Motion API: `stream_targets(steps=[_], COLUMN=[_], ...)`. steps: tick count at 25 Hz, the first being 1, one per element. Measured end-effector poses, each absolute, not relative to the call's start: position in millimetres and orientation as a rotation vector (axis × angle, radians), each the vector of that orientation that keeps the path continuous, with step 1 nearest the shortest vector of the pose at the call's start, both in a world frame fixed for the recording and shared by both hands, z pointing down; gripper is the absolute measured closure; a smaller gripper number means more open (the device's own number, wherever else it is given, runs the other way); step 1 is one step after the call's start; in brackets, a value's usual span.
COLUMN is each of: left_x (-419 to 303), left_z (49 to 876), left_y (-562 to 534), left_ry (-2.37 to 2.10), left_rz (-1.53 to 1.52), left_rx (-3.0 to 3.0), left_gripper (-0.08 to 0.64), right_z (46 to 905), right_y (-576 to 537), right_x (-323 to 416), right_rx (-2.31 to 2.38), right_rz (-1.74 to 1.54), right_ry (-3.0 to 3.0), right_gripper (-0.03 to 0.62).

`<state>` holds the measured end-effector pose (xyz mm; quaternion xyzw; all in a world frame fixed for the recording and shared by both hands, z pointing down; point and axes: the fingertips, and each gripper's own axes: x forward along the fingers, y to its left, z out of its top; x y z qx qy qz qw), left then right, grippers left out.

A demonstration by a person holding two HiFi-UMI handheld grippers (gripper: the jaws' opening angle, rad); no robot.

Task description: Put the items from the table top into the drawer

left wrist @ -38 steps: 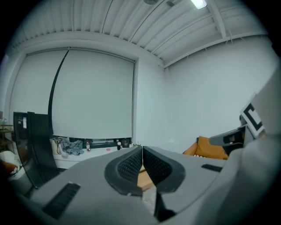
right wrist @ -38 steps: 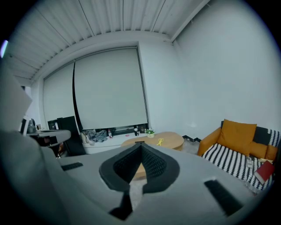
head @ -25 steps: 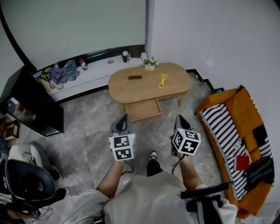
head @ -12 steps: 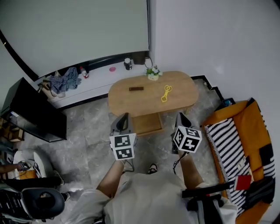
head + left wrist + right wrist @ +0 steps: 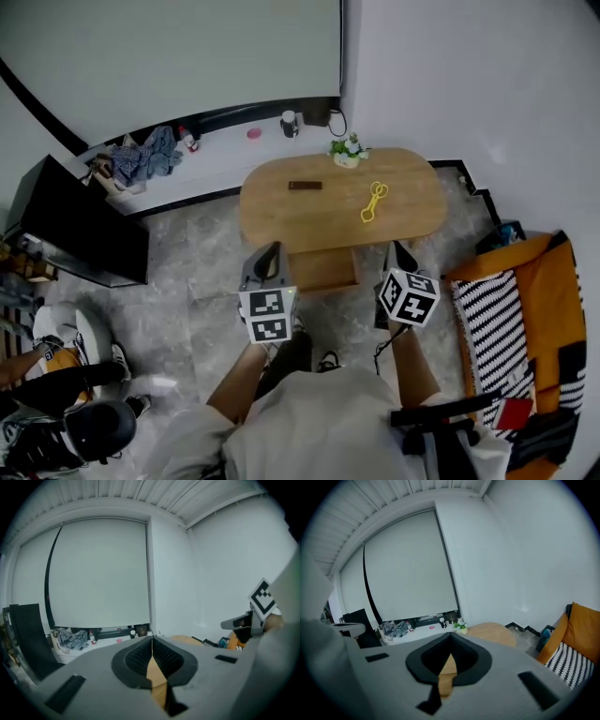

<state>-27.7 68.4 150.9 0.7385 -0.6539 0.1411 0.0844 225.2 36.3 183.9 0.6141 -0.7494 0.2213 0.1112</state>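
Note:
An oval wooden table [image 5: 412,225] carries a dark flat bar [image 5: 305,186], a yellow looped item [image 5: 373,202] and a small potted plant [image 5: 348,150]. Its drawer [image 5: 323,270] stands pulled out at the near side, and what is inside is too small to tell. My left gripper [image 5: 270,251] is held in front of the drawer's left corner, shut with nothing in it [image 5: 151,641]. My right gripper [image 5: 398,248] hangs by the table's near right edge, also shut and holding nothing [image 5: 450,637]. Neither touches the table.
A black cabinet [image 5: 84,234] stands at the left, and an orange sofa [image 5: 553,281] with a striped blanket [image 5: 487,314] at the right. Behind the table a white ledge [image 5: 216,159] holds crumpled clothes [image 5: 141,159], a bottle [image 5: 190,141] and a cup [image 5: 289,122]. Another person's legs [image 5: 66,375] show at lower left.
Both grippers have moved forward toward the table, which now lies nearer, with the open drawer just ahead of them. Both stay shut.

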Motion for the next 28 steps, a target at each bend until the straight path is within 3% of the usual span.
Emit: stream_targets(steps=[14,28], left_x=[-81,-84], left_z=[193,311], left_y=[-92,-147], left_ry=[-1.856,-1.737], left_rz=[0.383,0.548], left_rx=[2.186,2.049], left_gripper=[0.551,0.551], right_z=[206,329], right_y=[-108,-146], right_x=[166,188], right_rx=[1.791,1.753], right_rz=[0.624,0.798], right_ry=[-2.124,-1.93], right_gripper=[0.6,0.6])
